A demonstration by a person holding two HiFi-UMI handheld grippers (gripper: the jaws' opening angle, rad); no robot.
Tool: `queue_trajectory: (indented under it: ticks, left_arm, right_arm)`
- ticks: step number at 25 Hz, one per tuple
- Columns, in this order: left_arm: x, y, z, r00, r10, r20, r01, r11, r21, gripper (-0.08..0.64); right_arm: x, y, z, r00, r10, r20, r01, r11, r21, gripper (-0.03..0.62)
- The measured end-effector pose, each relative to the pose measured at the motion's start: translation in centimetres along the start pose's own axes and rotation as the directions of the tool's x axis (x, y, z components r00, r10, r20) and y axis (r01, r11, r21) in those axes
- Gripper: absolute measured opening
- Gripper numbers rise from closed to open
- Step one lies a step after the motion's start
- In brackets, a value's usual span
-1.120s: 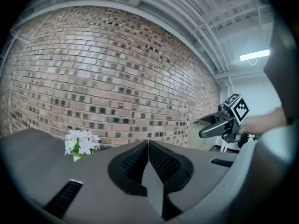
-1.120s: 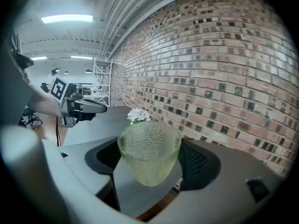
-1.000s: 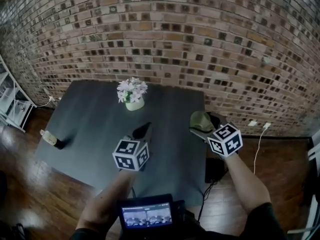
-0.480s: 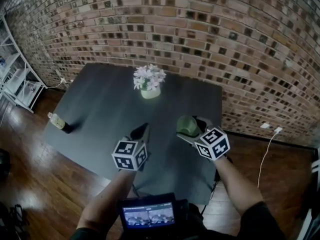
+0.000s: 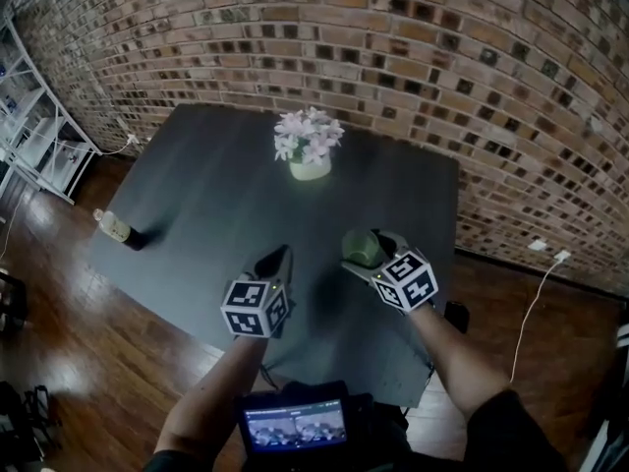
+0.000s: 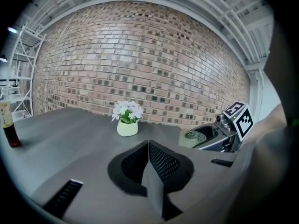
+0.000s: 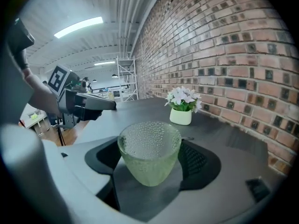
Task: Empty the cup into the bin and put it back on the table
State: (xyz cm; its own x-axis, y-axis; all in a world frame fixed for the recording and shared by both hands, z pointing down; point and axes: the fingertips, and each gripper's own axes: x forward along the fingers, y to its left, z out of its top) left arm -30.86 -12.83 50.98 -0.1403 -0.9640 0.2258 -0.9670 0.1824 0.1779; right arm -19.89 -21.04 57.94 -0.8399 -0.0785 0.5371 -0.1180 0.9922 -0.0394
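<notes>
Your right gripper (image 5: 371,254) has the green dimpled glass cup (image 7: 149,153) between its jaws. They stand wide apart, with a pad against each side of the cup. The cup is upright, mouth up. It appears empty, though the textured glass makes that hard to confirm.

Your left gripper (image 5: 278,261) is just left of the right one, jaws pressed together with nothing between them. Both are over the near part of the dark bench (image 5: 197,195).

Ahead of the right gripper, towards the brick wall (image 5: 442,87), stands a pot of white flowers (image 5: 311,168). Well to the left of your left gripper, a bottle (image 5: 123,231) stands at the bench edge.
</notes>
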Motion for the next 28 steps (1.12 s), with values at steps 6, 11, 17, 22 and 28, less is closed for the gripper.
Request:
queue_trajectory:
  ticks: [6, 11, 17, 22, 28]
  left_arm:
    - [0.1, 2.5, -2.8, 0.999, 0.024, -0.021, -0.024, 0.999, -0.027, 0.008]
    - [0.8, 3.7, -4.2, 0.999, 0.015, -0.04, -0.017, 0.999, -0.033, 0.008]
    - [1.0, 3.6, -5.7, 0.998, -0.011, -0.057, 0.007, 0.998, -0.059, 0.008]
    - [1.0, 3.8, -6.2, 0.998, -0.014, -0.068, 0.011, 0.999, -0.05, 0.008]
    - [0.2, 3.3, -4.8, 0.999, -0.021, -0.047, 0.02, 0.999, -0.041, 0.008]
  right_arm:
    - [4.6, 0.4, -2.2, 1.0, 0.014, -0.006, -0.014, 1.0, 0.011, 0.385]
    - [6.8, 1.1, -2.8, 0.999, 0.039, 0.021, -0.039, 0.999, 0.03, 0.387]
    - [7.6, 1.5, -2.9, 0.997, 0.03, 0.075, -0.033, 0.998, 0.044, 0.391]
    - [7.3, 1.8, -3.5, 0.997, 0.035, 0.062, -0.038, 0.998, 0.04, 0.396]
    - [5.6, 2.5, -3.2, 0.997, 0.018, 0.077, -0.023, 0.998, 0.064, 0.407]
